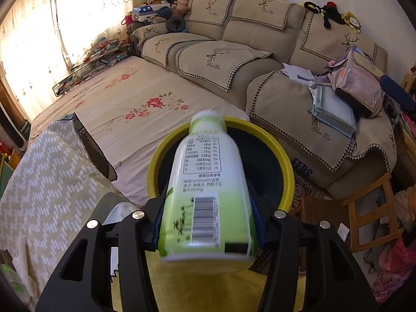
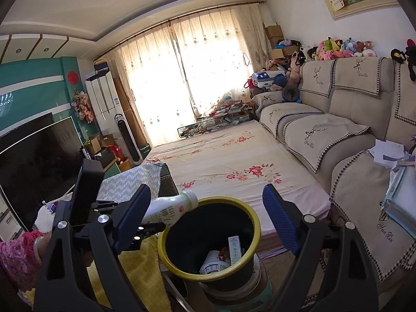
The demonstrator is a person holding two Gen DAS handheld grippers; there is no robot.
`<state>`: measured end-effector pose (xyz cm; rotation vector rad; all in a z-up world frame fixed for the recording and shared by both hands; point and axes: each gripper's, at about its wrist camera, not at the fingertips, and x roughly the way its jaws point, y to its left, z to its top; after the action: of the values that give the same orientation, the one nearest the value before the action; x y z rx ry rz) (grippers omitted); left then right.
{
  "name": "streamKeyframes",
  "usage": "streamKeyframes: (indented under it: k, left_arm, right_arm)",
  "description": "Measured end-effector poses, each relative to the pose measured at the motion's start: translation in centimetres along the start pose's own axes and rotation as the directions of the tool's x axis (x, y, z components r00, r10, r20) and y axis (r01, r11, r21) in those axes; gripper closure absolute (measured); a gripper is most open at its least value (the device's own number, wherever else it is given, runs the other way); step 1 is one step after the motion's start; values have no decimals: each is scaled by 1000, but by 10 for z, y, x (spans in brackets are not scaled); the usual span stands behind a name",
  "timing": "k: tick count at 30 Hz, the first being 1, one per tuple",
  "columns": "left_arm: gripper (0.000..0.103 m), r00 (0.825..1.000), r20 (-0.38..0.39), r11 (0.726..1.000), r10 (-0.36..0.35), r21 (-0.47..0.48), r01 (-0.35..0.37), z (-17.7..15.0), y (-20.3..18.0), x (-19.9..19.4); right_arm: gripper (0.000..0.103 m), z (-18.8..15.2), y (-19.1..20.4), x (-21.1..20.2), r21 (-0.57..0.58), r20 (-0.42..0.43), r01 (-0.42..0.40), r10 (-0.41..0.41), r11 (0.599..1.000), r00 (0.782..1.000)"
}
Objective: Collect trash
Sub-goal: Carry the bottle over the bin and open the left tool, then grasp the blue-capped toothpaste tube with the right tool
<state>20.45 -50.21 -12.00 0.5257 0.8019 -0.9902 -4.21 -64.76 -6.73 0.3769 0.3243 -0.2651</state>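
Observation:
A white and green plastic bottle (image 1: pixel 205 182) lies between the blue pads of my left gripper (image 1: pixel 206 189), which is shut on its body. The cap end points forward over a black bin with a yellow rim (image 1: pixel 286 161). In the right wrist view the same bottle (image 2: pixel 169 208) comes in from the left, its cap at the bin's rim (image 2: pixel 249 215). Inside the bin lie a white cup (image 2: pixel 213 262) and a small box (image 2: pixel 235 249). My right gripper (image 2: pixel 206 192) stands open just before the bin, with nothing between its fingers.
A mattress with a floral sheet (image 1: pixel 135 104) lies behind the bin, and a beige sofa (image 1: pixel 234 59) runs along the right with a pink backpack (image 1: pixel 358 83) and papers. A wooden stool (image 1: pixel 364 208) stands to the right. A television (image 2: pixel 33 161) is at left, a pink sleeve (image 2: pixel 15 257) below it.

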Motion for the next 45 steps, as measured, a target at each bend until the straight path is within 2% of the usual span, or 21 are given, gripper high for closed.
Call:
streamKeyframes:
  k: [2, 5, 7, 9, 14, 19, 21, 23, 26, 30, 32, 34, 37, 40, 41, 42, 45]
  left_arm:
    - [45, 1000, 26, 999, 11, -32, -10, 3, 3, 2]
    - [44, 996, 92, 995, -2, -98, 11, 1, 16, -18]
    - [38, 986, 167, 991, 28, -130, -6, -6, 25, -42]
    - [33, 967, 244, 987, 67, -161, -27, -19, 37, -69]
    - [27, 895, 400, 958, 199, -270, -93, -66, 78, -140]
    - [21, 801, 466, 901, 377, -383, -201, -122, 124, -203]
    - [20, 769, 464, 867, 440, -444, -228, -147, 150, -226]
    - [20, 745, 451, 831, 491, -500, -244, -170, 177, -245]
    - [19, 701, 414, 760, 581, -584, -285, -208, 218, -270]
    - [17, 645, 354, 675, 677, -648, -352, -260, 265, -293]
    - [17, 616, 320, 633, 720, -668, -391, -278, 281, -299]
    - [17, 597, 297, 599, 745, -692, -403, -294, 292, -304]
    - [17, 582, 291, 569, 759, -731, -377, -314, 306, -316]
    - [15, 541, 267, 527, 797, -746, -408, -329, 314, -326]
    - [14, 534, 260, 515, 805, -754, -408, -334, 316, -328]
    - [13, 535, 260, 509, 804, -766, -393, -339, 318, -331]
    - [13, 534, 263, 496, 803, -792, -356, -348, 324, -338]
  right_arm:
    - [20, 0, 0, 2, 1, -5, -7, 7, 1000, 1000]
    - [20, -2, 5, 8, -2, -19, -15, 14, 1000, 1000]
    - [20, -3, 10, 13, -2, -29, -27, 27, 1000, 999]
    - [20, -4, 16, 20, -3, -40, -44, 44, 999, 998]
    - [20, -12, 42, 43, -28, -94, -95, 92, 995, 991]
    - [20, -20, 85, 79, -75, -175, -163, 148, 984, 973]
    - [20, -23, 107, 94, -101, -205, -196, 172, 975, 963]
    - [20, -28, 133, 111, -138, -238, -235, 198, 962, 951]
    - [20, -36, 176, 136, -194, -289, -298, 236, 935, 928]
    - [20, -51, 235, 159, -258, -370, -413, 305, 873, 878]
    - [20, -60, 268, 167, -287, -416, -480, 344, 829, 842]
    - [20, -70, 303, 172, -318, -462, -549, 380, 773, 801]
    - [20, -91, 355, 172, -350, -541, -654, 425, 671, 726]
    - [20, -115, 399, 170, -356, -619, -749, 459, 558, 637]
    - [20, -123, 412, 168, -355, -643, -776, 466, 521, 607]
    - [20, -131, 424, 166, -353, -666, -800, 471, 486, 579]
    - [22, -154, 450, 162, -350, -717, -842, 461, 410, 523]
